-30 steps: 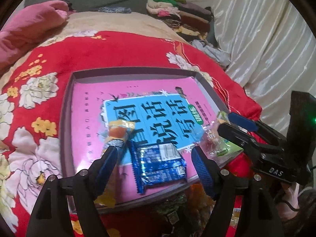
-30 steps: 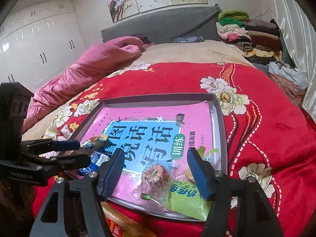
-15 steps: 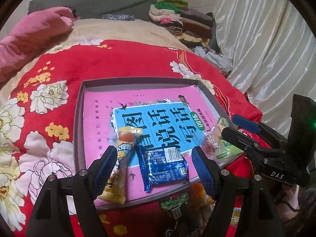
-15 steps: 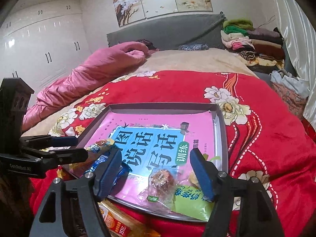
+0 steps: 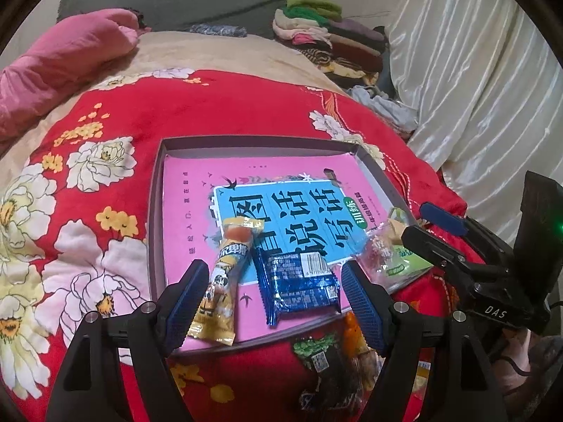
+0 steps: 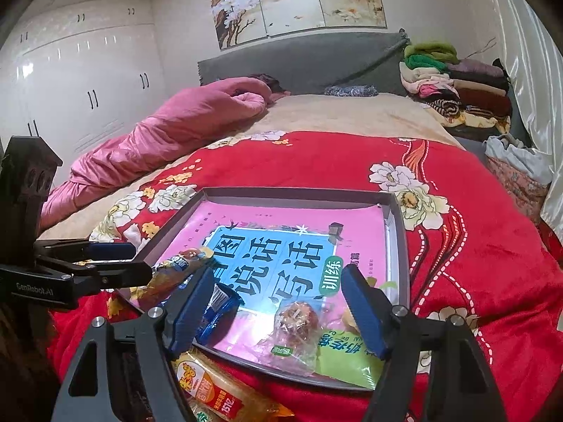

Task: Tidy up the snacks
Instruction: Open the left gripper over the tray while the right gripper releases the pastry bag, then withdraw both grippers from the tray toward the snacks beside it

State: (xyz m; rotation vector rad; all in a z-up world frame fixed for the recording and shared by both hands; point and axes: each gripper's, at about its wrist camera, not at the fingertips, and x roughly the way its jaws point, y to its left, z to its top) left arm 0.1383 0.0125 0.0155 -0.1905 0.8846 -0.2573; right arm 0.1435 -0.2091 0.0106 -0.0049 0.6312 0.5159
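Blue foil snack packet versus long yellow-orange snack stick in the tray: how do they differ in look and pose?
The blue foil snack packet is short and wide; the long yellow-orange snack stick is narrow. The packet shows a white barcode label; the stick shows printed characters and an orange end. The stick runs lengthwise away from the camera; the packet lies squarer. Both lie flat and side by side on the pink book in the grey tray, ungripped.

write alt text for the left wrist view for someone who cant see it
The left gripper hangs open over a shallow grey tray on a red floral blanket; a yellow snack stick and a blue snack packet lie on the pink book inside. The right gripper reaches in at the right edge, jaws opening.
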